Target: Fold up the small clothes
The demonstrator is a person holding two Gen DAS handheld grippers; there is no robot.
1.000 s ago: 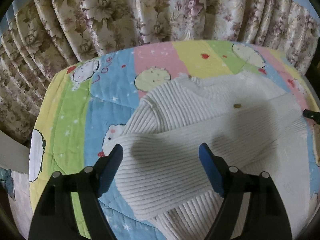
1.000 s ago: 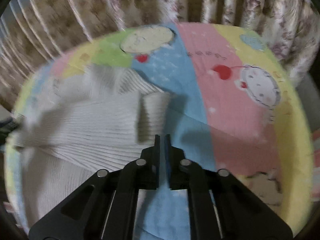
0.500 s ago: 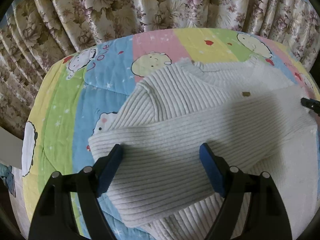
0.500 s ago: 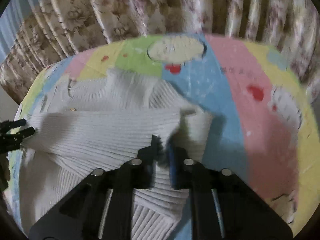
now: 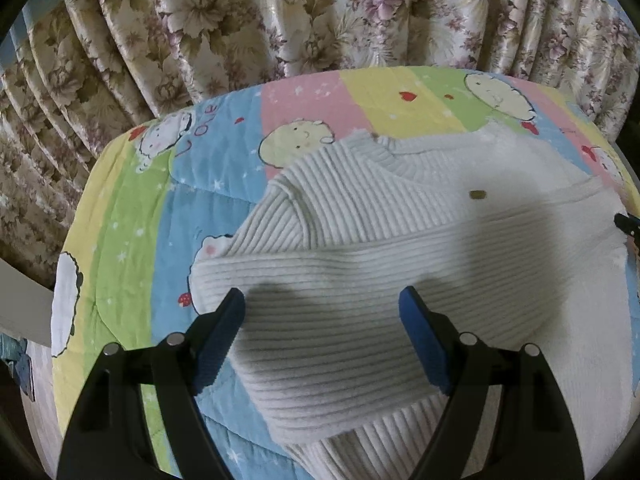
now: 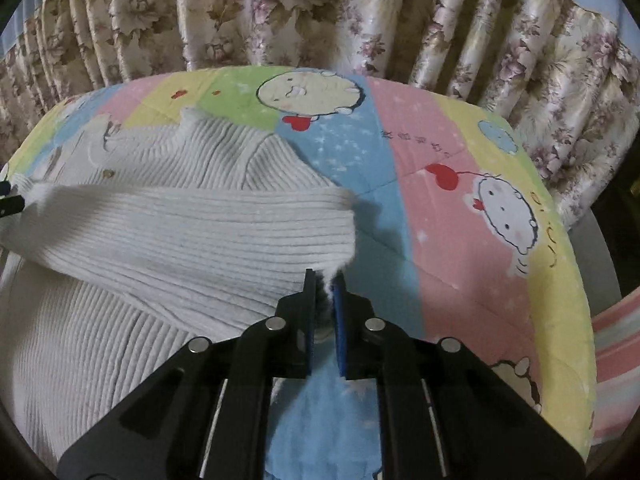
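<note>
Since a second ago the right gripper (image 6: 325,280) has gone from hovering clenched on nothing beside the sweater (image 5: 400,240) to pinching the sleeve (image 6: 200,232) cuff between its fingers (image 6: 309,284). The sleeve is now drawn taut across the sweater's chest, its long axis crosswise to the body. The left gripper (image 5: 322,306) stays spread wide, hovering over the sweater's folded sleeve. The sweater lies flat on the quilt (image 6: 460,220), collar toward the curtain (image 5: 280,20), hem toward the grippers.
</note>
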